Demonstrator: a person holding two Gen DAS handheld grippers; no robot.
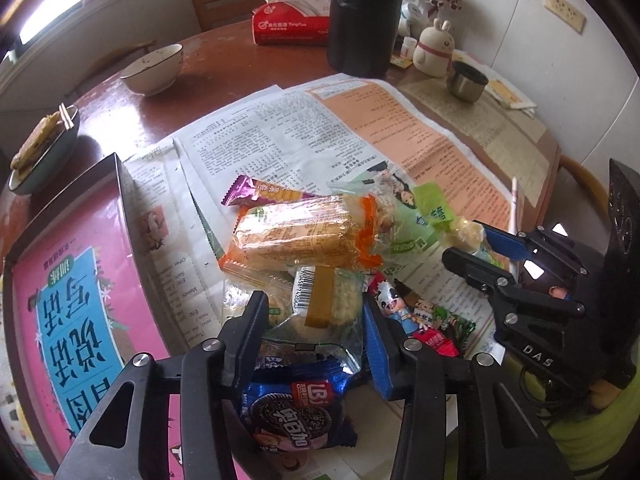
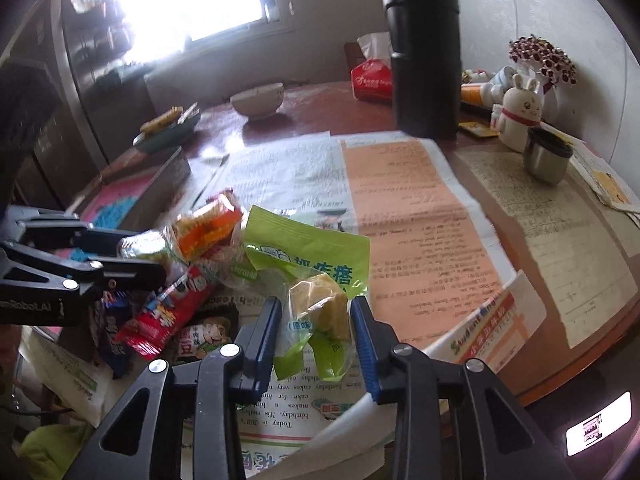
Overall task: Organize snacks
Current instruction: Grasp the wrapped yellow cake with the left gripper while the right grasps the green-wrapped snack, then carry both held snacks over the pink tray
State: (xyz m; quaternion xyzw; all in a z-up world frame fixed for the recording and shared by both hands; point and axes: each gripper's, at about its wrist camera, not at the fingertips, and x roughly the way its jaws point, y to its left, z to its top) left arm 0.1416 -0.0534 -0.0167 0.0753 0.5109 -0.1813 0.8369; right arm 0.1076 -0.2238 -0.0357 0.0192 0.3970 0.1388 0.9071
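Note:
A heap of wrapped snacks lies on newspaper. In the left wrist view my left gripper is open, its jaws either side of a clear cracker pack, with a blue cookie pack just below. An orange-ended cake pack tops the heap. In the right wrist view my right gripper is open around a green-wrapped yellow pastry, not clamped. My right gripper also shows in the left view, beside the same pastry. A red milk-candy pack lies to the left.
A pink-lined open box stands left of the heap. Farther back on the round table are a bowl, a dish with chopsticks, a red tissue box, a tall black flask, a steel cup and a rabbit figure.

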